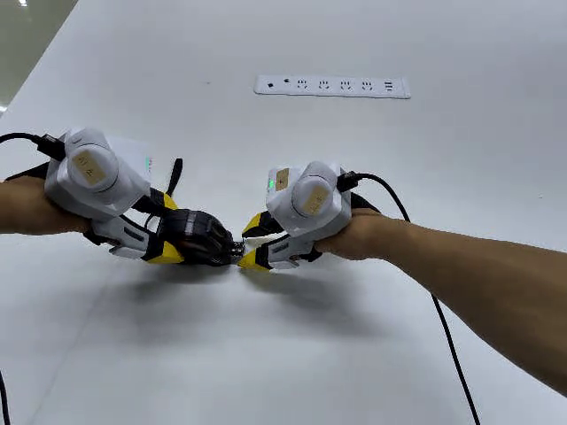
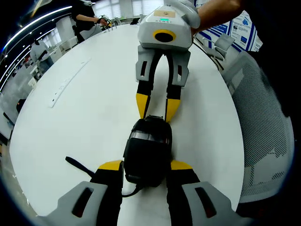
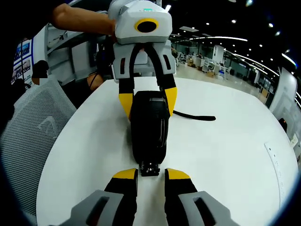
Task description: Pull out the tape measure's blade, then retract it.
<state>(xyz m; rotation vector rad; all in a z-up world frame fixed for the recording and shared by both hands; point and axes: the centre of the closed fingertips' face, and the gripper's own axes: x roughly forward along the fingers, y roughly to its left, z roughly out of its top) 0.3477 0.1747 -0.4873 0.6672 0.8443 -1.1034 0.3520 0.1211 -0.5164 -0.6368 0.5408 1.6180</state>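
A black tape measure point(image 1: 197, 235) lies on the white table point(image 1: 292, 354), held across its body by my left gripper point(image 1: 173, 230), which is shut on it. In the left gripper view the case point(image 2: 148, 150) sits between the yellow fingertips point(image 2: 110, 165). My right gripper point(image 1: 251, 241) faces it from the right, open, with its jaws on either side of the blade's hook point(image 3: 150, 168) at the case's near end. The hook sits in the gap and neither pad is pressed on it. The blade is inside the case. The tape measure's black strap point(image 3: 193, 116) trails on the table.
A white power strip point(image 1: 332, 86) lies at the table's far side. A black cable point(image 1: 443, 328) runs from the right gripper toward the near edge. A grey mesh chair point(image 2: 263, 117) stands beside the table. A person stands at a distant bench point(image 2: 87, 19).
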